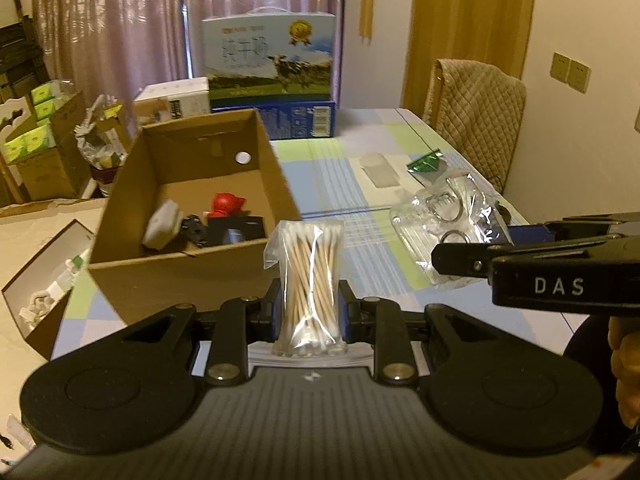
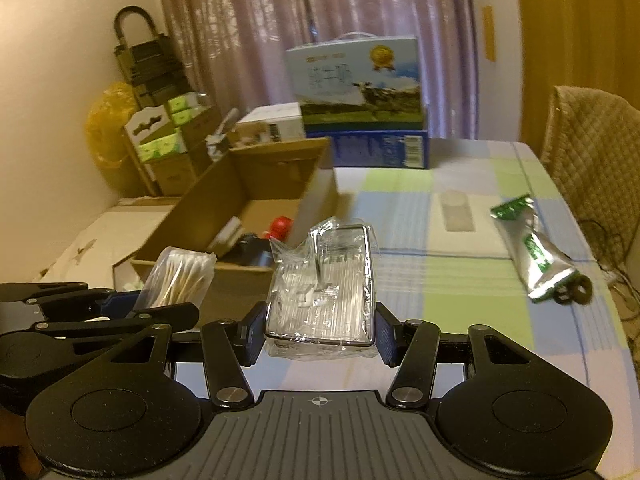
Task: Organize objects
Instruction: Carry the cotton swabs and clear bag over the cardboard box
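Two light, crinkly bags are held: left fingers [image 1: 308, 308] squeeze the cotton swab bag [image 1: 305, 280] tight; right fingers [image 2: 320, 334], half open, grip a slippery clear packet [image 2: 324, 284], maybe syringes.

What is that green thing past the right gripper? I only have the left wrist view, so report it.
Observer: It is a silver and green tube, lying flat on the tablecloth.
Operator: Tell me what is at its near end.
Observer: A small black ring sits right at that end.
Operator: Confirm the right grip.
Observer: The right gripper has a jaw pressed on each side of the clear packet.
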Action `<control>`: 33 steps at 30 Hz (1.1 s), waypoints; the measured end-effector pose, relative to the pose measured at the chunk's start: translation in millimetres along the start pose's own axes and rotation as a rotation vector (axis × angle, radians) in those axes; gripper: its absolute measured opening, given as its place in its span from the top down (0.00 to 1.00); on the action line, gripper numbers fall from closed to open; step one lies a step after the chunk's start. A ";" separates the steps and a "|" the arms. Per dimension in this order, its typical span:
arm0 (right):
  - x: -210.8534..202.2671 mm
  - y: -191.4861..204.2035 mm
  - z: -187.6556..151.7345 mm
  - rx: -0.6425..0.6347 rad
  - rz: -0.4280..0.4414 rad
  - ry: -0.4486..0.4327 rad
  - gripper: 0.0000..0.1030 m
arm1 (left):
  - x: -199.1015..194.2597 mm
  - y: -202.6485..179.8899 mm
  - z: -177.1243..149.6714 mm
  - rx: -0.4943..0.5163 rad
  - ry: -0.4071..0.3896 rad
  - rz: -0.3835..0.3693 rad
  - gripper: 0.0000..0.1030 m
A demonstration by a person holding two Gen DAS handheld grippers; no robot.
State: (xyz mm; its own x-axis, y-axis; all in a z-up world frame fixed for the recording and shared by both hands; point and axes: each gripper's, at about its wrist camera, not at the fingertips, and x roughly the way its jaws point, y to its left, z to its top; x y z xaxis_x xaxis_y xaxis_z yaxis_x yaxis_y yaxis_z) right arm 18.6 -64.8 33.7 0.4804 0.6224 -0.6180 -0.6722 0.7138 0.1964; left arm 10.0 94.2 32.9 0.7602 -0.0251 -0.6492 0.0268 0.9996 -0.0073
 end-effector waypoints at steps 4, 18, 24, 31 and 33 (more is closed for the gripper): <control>10.0 13.5 15.7 -0.015 0.036 -0.009 0.50 | -5.7 18.9 6.5 -0.011 -0.011 0.025 0.79; 70.5 45.0 75.6 -0.075 0.102 -0.013 0.50 | 5.1 89.0 51.5 -0.037 -0.036 0.097 0.79; 97.6 46.6 85.5 -0.072 0.110 0.006 0.50 | 22.7 111.7 64.9 -0.033 -0.026 0.106 0.79; 122.4 42.2 89.6 -0.060 0.108 0.029 0.50 | 50.5 126.9 73.1 -0.023 -0.005 0.103 0.79; 128.1 39.7 90.4 -0.052 0.106 0.033 0.50 | 57.3 129.7 74.3 -0.023 -0.003 0.100 0.79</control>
State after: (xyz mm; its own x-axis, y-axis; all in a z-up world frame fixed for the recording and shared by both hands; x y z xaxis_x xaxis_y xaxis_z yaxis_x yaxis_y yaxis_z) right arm 104.3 72.3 31.1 0.3869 0.6819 -0.6207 -0.7470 0.6265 0.2227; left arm 105.2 221.6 51.2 0.7601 0.0748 -0.6455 -0.0643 0.9971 0.0399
